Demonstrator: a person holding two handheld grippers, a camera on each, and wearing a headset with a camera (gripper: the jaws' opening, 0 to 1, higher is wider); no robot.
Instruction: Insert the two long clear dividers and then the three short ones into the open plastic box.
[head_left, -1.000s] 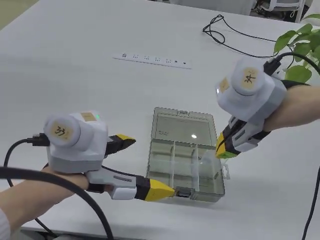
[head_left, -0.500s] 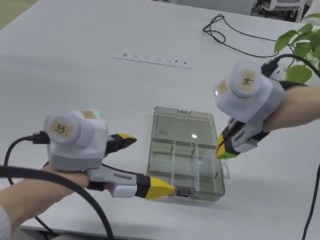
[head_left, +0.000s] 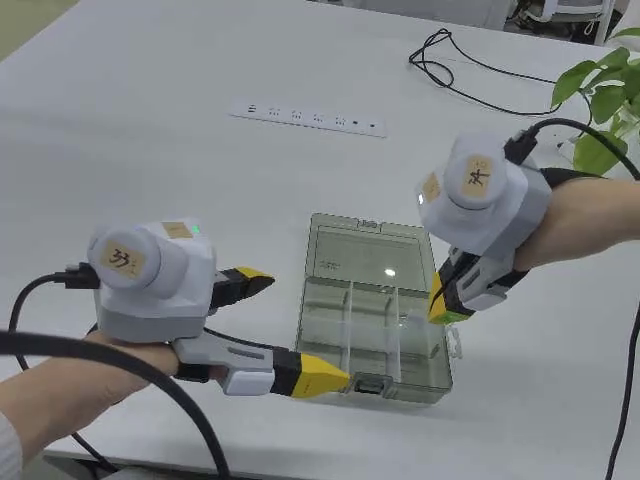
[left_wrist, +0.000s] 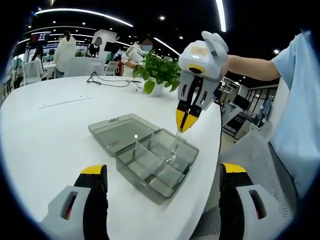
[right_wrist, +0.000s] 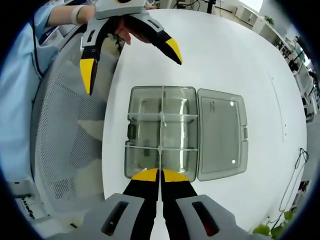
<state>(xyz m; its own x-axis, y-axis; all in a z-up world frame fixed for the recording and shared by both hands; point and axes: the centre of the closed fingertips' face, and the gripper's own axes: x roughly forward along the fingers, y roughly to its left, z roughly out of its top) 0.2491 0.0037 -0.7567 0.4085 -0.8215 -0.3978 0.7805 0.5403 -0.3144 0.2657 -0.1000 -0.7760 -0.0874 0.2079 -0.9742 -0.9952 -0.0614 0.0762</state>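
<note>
The open clear plastic box (head_left: 370, 386) lies on the white table with its lid (head_left: 366, 248) folded flat behind it; clear dividers stand inside. My right gripper (head_left: 437, 312) hovers over the box's right part, shut on a thin clear divider (head_left: 414, 324) that hangs down into the box. The right gripper view has this gripper (right_wrist: 160, 175) above the box (right_wrist: 134, 150), with the divider (right_wrist: 160, 160) edge-on between the jaws. My left gripper (head_left: 290, 328) stands open at the box's front left corner, holding nothing. The left gripper view shows its jaws (left_wrist: 163, 170) wide apart before the box (left_wrist: 131, 172) and the right gripper (left_wrist: 183, 122).
A white power strip (head_left: 308, 117) lies further back on the table, a black cable (head_left: 470, 68) at the back right, and a green plant (head_left: 600, 100) at the right edge. The table's front edge runs just below the box.
My right gripper has shifted slightly left and down over the box with the divider. The left gripper has stayed in place.
</note>
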